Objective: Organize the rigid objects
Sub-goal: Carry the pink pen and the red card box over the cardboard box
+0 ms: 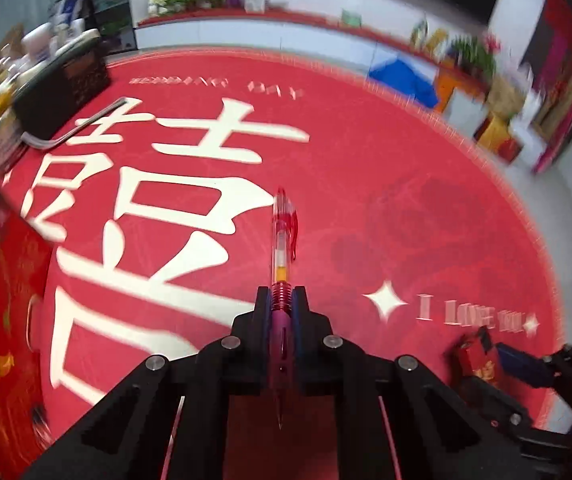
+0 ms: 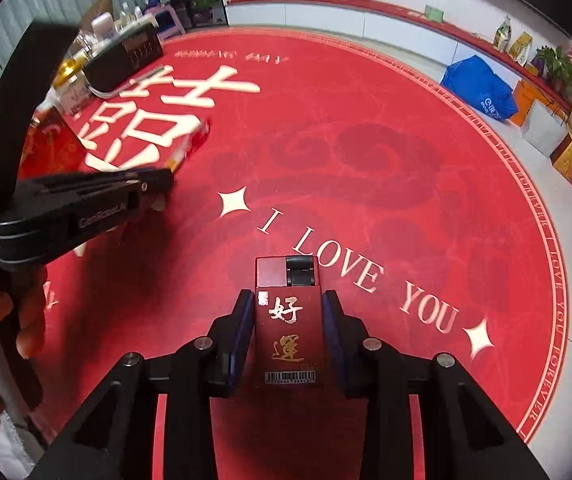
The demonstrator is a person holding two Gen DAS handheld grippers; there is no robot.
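The left gripper (image 1: 281, 304) tilts steeply down over the round red mat (image 1: 366, 152), its jaws drawn in narrow and clamped on a pen (image 1: 281, 256). No earlier view is given, so only the hold itself can be told. The pen sits at 6 o'clock in the left wrist view, its long axis running straight along the fingers: the clip end points to 12 o'clock past the fingertips, the writing tip points back to 6 o'clock between the linkages. The blue pads press on its ribbed red grip section.

The right gripper (image 2: 288, 312) also pitches steeply down, jaws at a middling width, blue pads against the two long sides of a dark red box (image 2: 288, 320) with gold characters and a barcode. The box lies at 6 o'clock in the right wrist view, long axis along the fingers, its black-hinged end toward 12 o'clock.

At 9 o'clock in that view a hand (image 2: 17, 308) grips the handle of the other gripper.

Toward 10 o'clock, at the mat's edge, stand a black case (image 1: 65, 88) and a metal fork (image 1: 73, 128) beside it, with a red tin (image 1: 1, 300) at 8 o'clock.
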